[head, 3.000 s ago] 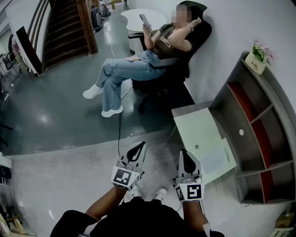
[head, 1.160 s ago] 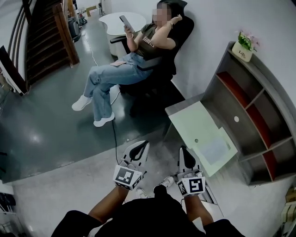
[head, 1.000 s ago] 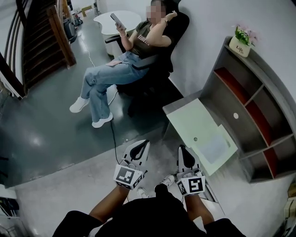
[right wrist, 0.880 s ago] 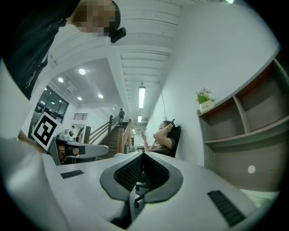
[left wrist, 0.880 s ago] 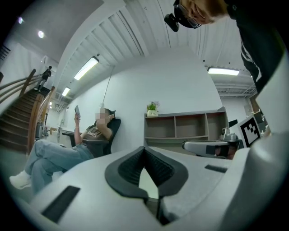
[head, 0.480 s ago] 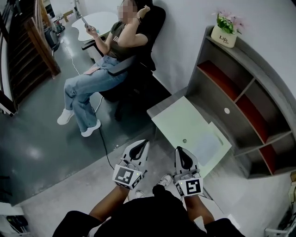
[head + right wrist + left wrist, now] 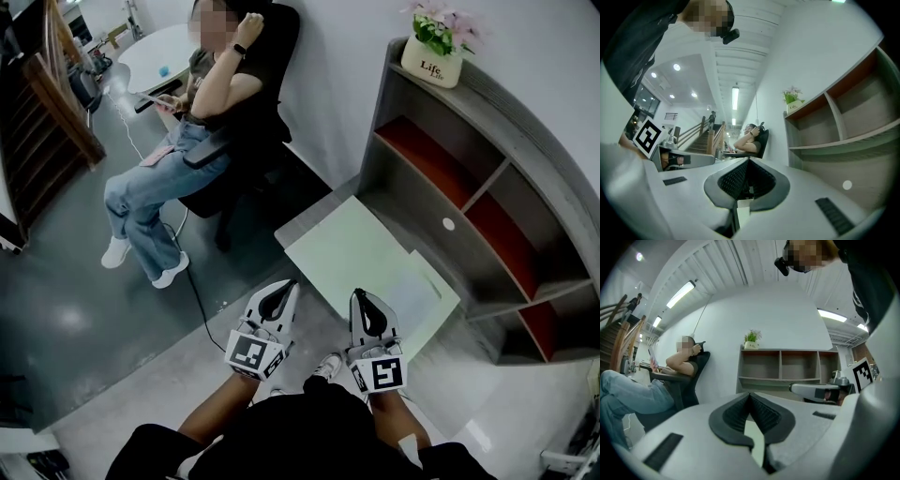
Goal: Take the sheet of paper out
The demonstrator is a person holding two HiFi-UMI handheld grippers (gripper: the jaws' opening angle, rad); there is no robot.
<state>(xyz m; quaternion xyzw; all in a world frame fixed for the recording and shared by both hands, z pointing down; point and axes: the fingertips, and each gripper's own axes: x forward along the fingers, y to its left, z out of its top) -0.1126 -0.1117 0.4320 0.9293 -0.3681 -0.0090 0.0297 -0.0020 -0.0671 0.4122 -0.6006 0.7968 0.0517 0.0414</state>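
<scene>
White pot [image 7: 432, 64] reads "Life"; left tongs [image 7: 280, 294], right tongs [image 7: 364, 302] both closed, empty.

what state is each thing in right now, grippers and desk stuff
left gripper, shut, nothing between the jaws
right gripper, shut, nothing between the jaws
sheet of paper, flat on the desk, untouched
flower pot, upright on top of the shelf unit
</scene>
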